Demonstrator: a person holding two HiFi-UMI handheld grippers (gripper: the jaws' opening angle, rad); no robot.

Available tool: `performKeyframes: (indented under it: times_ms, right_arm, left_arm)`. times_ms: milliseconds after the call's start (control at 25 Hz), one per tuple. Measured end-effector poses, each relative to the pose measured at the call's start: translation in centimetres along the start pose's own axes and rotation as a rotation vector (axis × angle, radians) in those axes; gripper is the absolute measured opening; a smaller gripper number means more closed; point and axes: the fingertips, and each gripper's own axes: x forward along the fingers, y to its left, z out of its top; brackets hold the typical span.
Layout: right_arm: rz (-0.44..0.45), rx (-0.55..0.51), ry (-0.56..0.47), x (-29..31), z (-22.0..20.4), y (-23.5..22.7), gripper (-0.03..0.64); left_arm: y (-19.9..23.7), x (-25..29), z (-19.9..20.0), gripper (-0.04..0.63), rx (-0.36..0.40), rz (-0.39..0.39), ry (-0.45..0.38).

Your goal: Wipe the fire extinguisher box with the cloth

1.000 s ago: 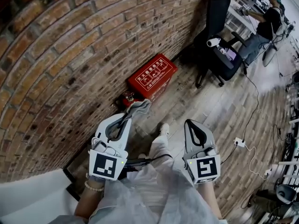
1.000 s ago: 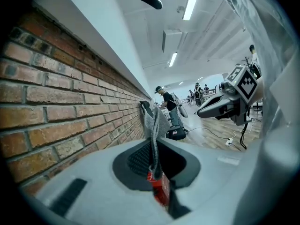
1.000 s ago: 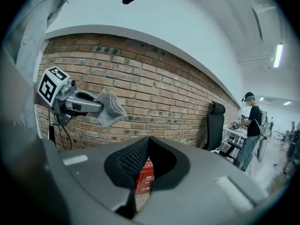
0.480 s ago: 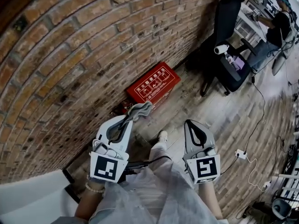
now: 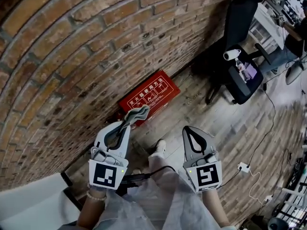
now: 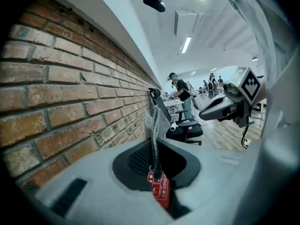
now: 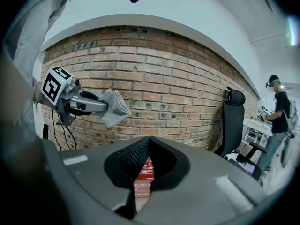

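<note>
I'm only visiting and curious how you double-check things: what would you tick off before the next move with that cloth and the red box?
1. Cloth held by the left gripper: ok, shut on it.
2. Right gripper empty: ok, shut on nothing.
3. Fire extinguisher box in sight, top bare: ok.
4. Cloth touching the box: not ok, it hangs above.
5. Office chair out of the way: ok, it stands apart.
6. Where the box is dirty: cannot tell.
</note>
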Motion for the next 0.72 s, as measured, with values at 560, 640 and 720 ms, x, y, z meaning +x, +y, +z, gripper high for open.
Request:
performKeyframes:
  times_ms: [560,640,720]
  right_arm:
    - [0.084,0.018,0.032,4.9,-2.5,-5.6,0.005]
    - [0.086,0.024,0.031,5.7,-2.6,-5.9,0.005]
    - [0.086,0.032,0.031,6.4,-2.9,-6.1,0.005]
  left_arm:
    - [-0.3,8.6,0.4,0.008,-0.007,0.0,0.048]
    - [-0.1,9.4,0.0,0.008,-0.001,-0.004,0.054]
    - [0.2,10.3,-0.5,0.008,-0.004,-0.006,0.057]
